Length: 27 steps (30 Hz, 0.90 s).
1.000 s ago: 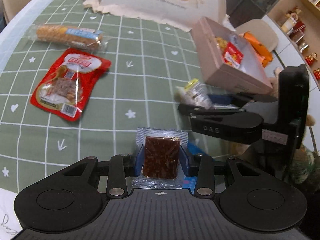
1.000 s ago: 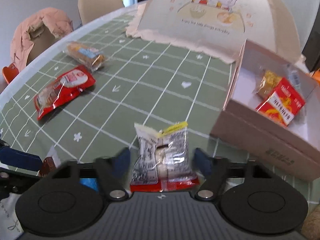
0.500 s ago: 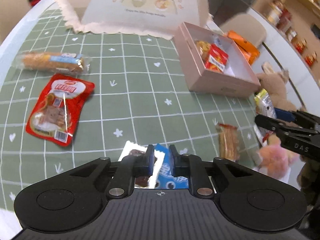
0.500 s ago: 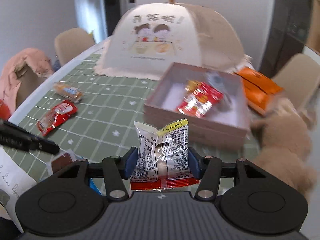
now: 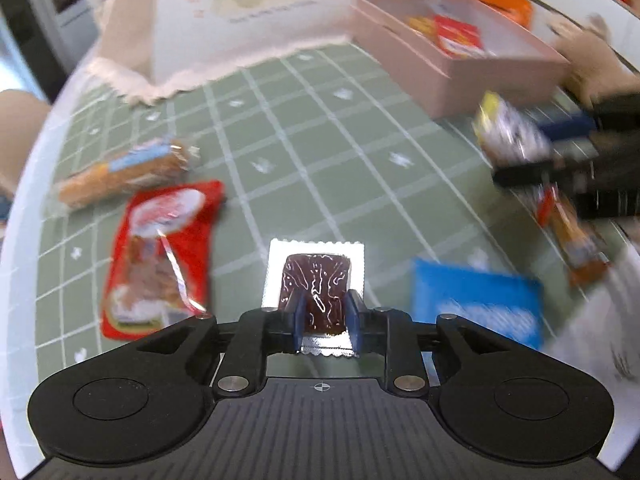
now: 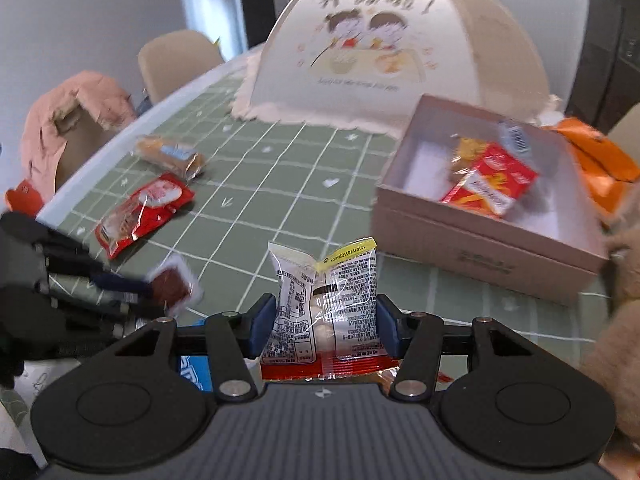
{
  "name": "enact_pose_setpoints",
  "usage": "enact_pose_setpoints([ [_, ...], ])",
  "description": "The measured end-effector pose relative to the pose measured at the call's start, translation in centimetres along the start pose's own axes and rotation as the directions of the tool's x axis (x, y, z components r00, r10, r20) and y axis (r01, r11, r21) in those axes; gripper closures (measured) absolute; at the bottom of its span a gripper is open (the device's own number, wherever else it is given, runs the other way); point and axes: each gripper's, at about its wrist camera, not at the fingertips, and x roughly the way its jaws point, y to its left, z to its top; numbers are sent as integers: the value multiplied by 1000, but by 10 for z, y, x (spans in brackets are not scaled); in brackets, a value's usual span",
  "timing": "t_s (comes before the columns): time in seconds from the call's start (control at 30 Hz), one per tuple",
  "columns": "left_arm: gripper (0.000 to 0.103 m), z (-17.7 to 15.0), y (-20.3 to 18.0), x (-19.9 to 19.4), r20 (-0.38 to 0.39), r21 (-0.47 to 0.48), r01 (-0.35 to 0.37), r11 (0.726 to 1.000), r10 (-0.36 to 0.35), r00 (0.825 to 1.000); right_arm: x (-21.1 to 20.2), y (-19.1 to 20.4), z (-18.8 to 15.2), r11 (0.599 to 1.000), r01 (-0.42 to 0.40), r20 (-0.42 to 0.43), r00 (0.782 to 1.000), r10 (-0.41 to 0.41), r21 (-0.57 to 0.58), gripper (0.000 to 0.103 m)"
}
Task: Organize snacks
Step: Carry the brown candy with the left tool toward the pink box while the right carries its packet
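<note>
Green cloth: checked, with white lines and small stars, it covers the bench [image 6: 256, 200].
Left tongs [image 5: 326, 316]: jaws are opening, yet the blue pads sit against a clear packet with a dark brown square snack [image 5: 316, 284]; the packet appears raised off the cloth, most clearly in the right wrist view [image 6: 172, 286].
Right tongs [image 6: 324, 320]: clamped on a clear printed packet with a yellow strip and red bottom edge [image 6: 324, 300], held upright above the cloth, near the front wall of the box.
Pink box [image 6: 472, 248]: open, on the right of the bench; a red packet [image 6: 490, 184] and a yellowish one lie inside.
Red pouch [image 5: 160, 252]: flat on the cloth, left of the brown snack.
Long wrapped cake [image 5: 124, 172]: just beyond the red pouch, near the bench edge.
Blue packet [image 5: 476, 304]: lies on the cloth to the right of the left tongs, blurred.
Cream food cover [image 6: 400, 52]: domed, with a cartoon of two children, at the far side of the bench.
Orange bag [image 6: 600, 156]: behind the box.
</note>
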Motion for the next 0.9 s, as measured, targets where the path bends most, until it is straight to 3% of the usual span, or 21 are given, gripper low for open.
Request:
enact_pose_setpoints([
  [0.13, 77, 6, 6, 4, 0, -6, 6, 1000, -6, 1000, 25, 3, -1, 999, 37, -37, 999, -37, -12, 49],
  [0.2, 69, 8, 2, 3, -12, 43, 20, 999, -20, 1000, 31, 0, -3, 999, 43, -55, 998, -43, 7, 48],
  [0.27, 52, 9, 0, 6, -25, 76, 50, 996, -48, 999, 34, -5, -5, 999, 39, -68, 997, -37, 30, 44],
  [0.33, 47, 11, 3, 7, -38, 64, 94, 994, -91, 995, 34, -6, -8, 998, 39, -65, 997, -36, 40, 38],
  [0.4, 48, 13, 11, 5, -24, 7, 133, 991, -133, 991, 33, -6, -11, 998, 48, -65, 997, -45, 34, 36],
  [0.5, 51, 16, 20, 4, 0, -47, 91, 995, -91, 996, 32, -6, -15, 998, 59, -59, 997, -57, 34, 33],
  [0.63, 49, 17, 26, 16, -44, -55, 48, 997, -50, 998, 31, -6, -18, 997, 70, -55, 996, -69, 27, 30],
  [0.83, 59, 21, 18, 15, -36, -51, 89, 995, -91, 995, 32, -6, -18, 997, 77, -46, 996, -76, 19, 29],
  [0.9, 60, 21, 13, 15, -40, -51, 101, 994, -103, 994, 31, -5, -16, 997, 76, -43, 996, -76, 6, 35],
])
